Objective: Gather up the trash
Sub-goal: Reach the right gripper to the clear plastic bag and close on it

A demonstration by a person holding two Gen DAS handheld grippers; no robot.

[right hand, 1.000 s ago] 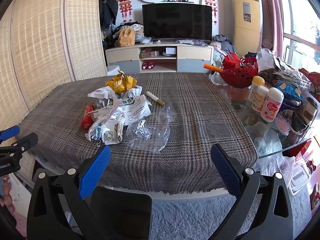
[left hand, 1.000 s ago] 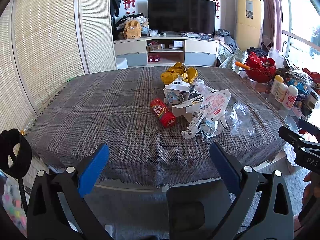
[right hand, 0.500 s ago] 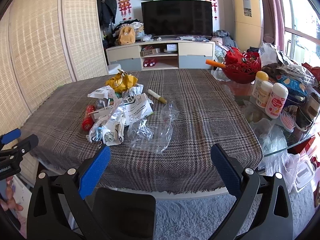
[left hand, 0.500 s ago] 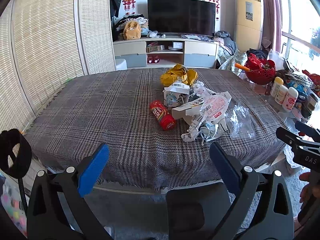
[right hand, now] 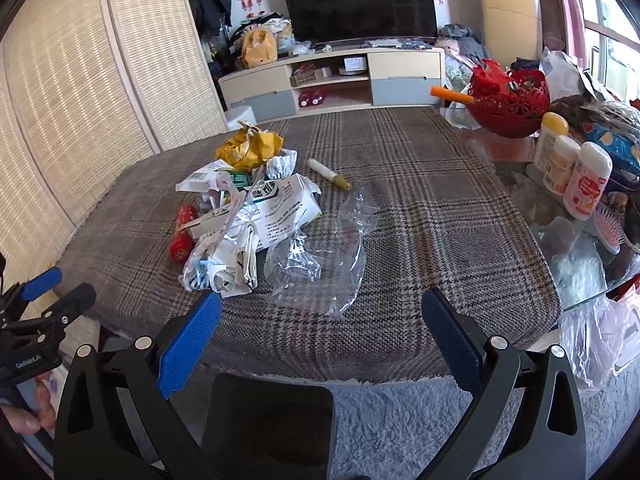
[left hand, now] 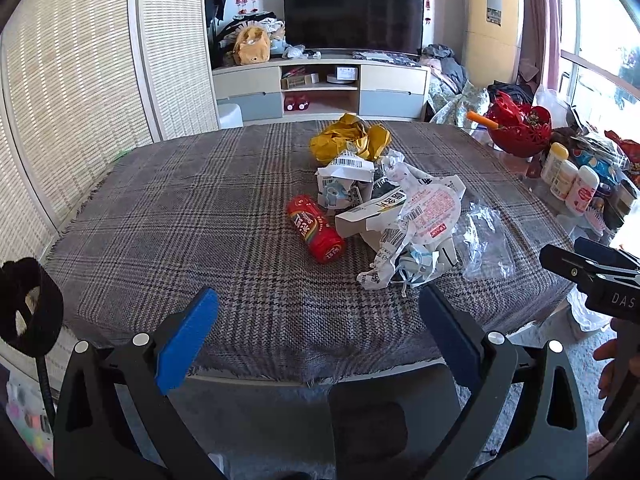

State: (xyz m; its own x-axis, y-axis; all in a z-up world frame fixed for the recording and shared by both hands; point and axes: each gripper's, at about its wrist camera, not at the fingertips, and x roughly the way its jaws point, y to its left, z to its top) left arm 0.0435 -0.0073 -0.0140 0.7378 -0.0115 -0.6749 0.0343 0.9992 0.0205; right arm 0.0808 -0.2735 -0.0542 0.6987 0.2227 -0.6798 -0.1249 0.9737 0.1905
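A heap of trash lies on the plaid tablecloth [left hand: 192, 216]: a red snack tube [left hand: 315, 229], crumpled white wrappers and cartons [left hand: 404, 224], a yellow crumpled bag [left hand: 352, 138] and a clear plastic bag [right hand: 320, 260]. A white marker [right hand: 329, 174] lies behind the clear bag. My left gripper [left hand: 318, 320] hangs open at the table's near edge, short of the tube and wrappers. My right gripper [right hand: 320, 322] is open too, its blue pads [right hand: 188, 340] just before the clear bag. Nothing sits between either pair of fingers.
A red basket [right hand: 508, 100] and several bottles [right hand: 576, 172] crowd the glass table part on the right. A dark chair back [right hand: 268, 420] stands below the table edge. A TV [left hand: 352, 16] on a cabinet is behind. A thin plastic bag [right hand: 596, 336] hangs at the right.
Both grippers have moved forward toward the table, so the trash heap looks larger and nearer. Both stay open with nothing held.
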